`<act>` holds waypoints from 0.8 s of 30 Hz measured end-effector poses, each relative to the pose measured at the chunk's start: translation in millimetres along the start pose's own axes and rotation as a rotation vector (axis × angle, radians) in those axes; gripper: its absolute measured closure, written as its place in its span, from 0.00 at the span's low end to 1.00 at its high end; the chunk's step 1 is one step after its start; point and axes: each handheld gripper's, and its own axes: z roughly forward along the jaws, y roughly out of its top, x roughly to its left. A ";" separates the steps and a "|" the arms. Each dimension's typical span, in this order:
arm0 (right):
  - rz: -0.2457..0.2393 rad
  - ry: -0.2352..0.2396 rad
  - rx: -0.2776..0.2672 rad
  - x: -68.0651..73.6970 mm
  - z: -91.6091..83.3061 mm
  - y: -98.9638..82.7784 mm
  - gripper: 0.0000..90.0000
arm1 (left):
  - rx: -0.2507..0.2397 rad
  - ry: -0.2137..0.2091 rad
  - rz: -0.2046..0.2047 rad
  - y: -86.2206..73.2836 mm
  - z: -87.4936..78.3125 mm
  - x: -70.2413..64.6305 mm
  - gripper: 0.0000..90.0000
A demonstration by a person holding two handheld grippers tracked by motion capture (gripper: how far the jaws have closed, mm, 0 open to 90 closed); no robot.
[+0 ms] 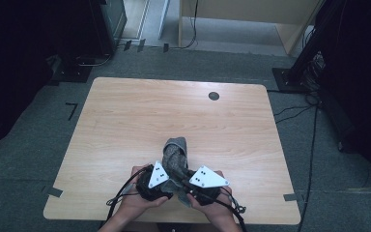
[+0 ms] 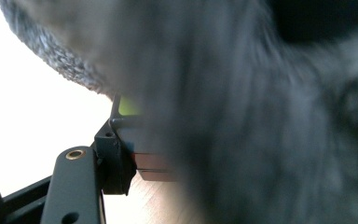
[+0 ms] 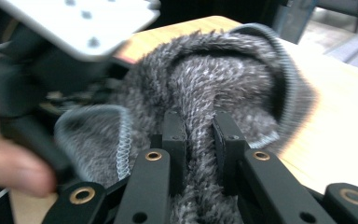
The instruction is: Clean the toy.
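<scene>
the soft, light grey fuzzy knitted sock (image 1: 175,153) on the wooden table (image 1: 125,116) bunches easily; left tool (image 1: 166,186) and right tool (image 3: 200,135) both clamp it, best near the ribbed cuff.

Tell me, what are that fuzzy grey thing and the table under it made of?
The grey sock looks like a soft knitted fabric, perhaps fleece or chenille yarn: its pile is fuzzy and speckled, with a ribbed, stitched edge. The right gripper pinches a fold of it. The table looks like light wood or wood-pattern laminate: a pale grain runs across a smooth, matte top. Which of the two, the look leaves open.
</scene>
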 end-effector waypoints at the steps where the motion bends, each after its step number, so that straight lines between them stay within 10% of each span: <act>1: 0.001 -0.027 0.002 -3.9 -1.1 -1.0 0.89 | -0.004 -0.005 -0.003 0.0 -0.6 0.7 0.38; 8: 0.008 0.036 -0.022 1.5 -2.0 -1.1 0.91 | -0.015 -0.002 -0.001 -0.7 -0.5 1.3 0.38; 12: -0.032 0.008 -0.014 5.7 -2.2 1.1 0.91 | -0.029 0.013 0.019 -0.7 -2.8 0.5 0.38; 16: 0.048 -0.049 -0.012 -13.1 -8.6 -1.5 0.91 | -0.039 0.016 0.016 -0.7 -5.5 1.7 0.38; 24: 0.002 -0.003 -0.020 2.8 -4.8 1.7 0.91 | -0.033 0.011 0.021 -1.0 -4.6 0.7 0.38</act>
